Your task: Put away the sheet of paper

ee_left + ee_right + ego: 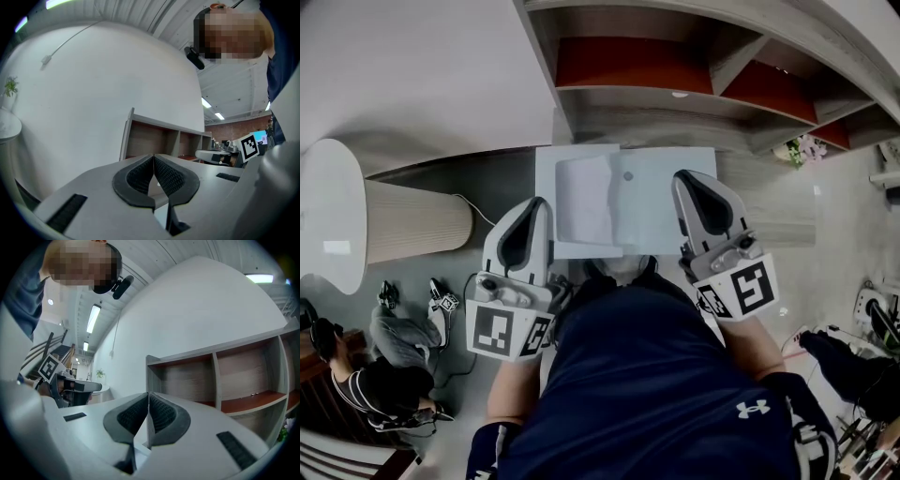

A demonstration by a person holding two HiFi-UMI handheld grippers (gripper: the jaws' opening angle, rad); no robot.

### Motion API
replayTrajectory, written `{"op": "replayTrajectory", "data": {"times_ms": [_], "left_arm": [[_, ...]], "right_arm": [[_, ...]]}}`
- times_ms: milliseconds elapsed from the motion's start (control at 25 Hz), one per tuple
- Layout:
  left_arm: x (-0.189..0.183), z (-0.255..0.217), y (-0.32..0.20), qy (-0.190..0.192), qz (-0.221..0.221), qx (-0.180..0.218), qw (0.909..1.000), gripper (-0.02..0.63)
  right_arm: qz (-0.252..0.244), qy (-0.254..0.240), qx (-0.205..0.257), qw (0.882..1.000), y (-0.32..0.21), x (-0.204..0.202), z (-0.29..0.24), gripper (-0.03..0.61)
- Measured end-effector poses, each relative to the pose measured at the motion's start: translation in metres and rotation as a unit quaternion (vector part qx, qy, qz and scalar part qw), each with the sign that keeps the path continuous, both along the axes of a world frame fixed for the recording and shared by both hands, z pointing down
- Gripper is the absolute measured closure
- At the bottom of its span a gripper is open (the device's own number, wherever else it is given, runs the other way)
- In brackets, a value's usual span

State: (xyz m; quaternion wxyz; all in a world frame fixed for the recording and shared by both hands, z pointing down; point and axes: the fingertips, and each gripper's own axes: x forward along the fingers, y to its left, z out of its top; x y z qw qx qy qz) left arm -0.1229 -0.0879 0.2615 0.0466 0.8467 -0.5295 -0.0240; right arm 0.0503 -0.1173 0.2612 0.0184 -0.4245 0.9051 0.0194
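Note:
In the head view a white sheet of paper [647,211] hangs flat in the air in front of me, above the grey floor, with a paler creased patch on its left half. My left gripper [542,202] is shut on the sheet's left edge and my right gripper [682,178] on its right part. The left gripper view shows the left gripper [153,161] with its ribbed pads pressed together, a pale strip of paper [159,216] below them. In the right gripper view the right gripper [148,399] pinches a thin sheet edge [140,446].
A grey shelf unit [675,89] with reddish-brown compartments stands just beyond the paper, against a white wall; it also shows as the shelf unit [159,140] and the shelf unit [225,380]. A round white table [328,216] on a ribbed base is at the left. A seated person [375,384] is at lower left.

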Motion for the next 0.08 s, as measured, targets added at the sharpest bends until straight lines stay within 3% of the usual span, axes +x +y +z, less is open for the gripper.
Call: {"op": "replayTrajectory", "data": {"times_ms": [80], "left_arm": [[-0.0025, 0.0006, -0.0022, 0.0, 0.001, -0.001, 1.0, 0.597]], "right_arm": [[0.0, 0.001, 0.0, 1.0, -0.001, -0.0024, -0.0001, 0.56]]}}
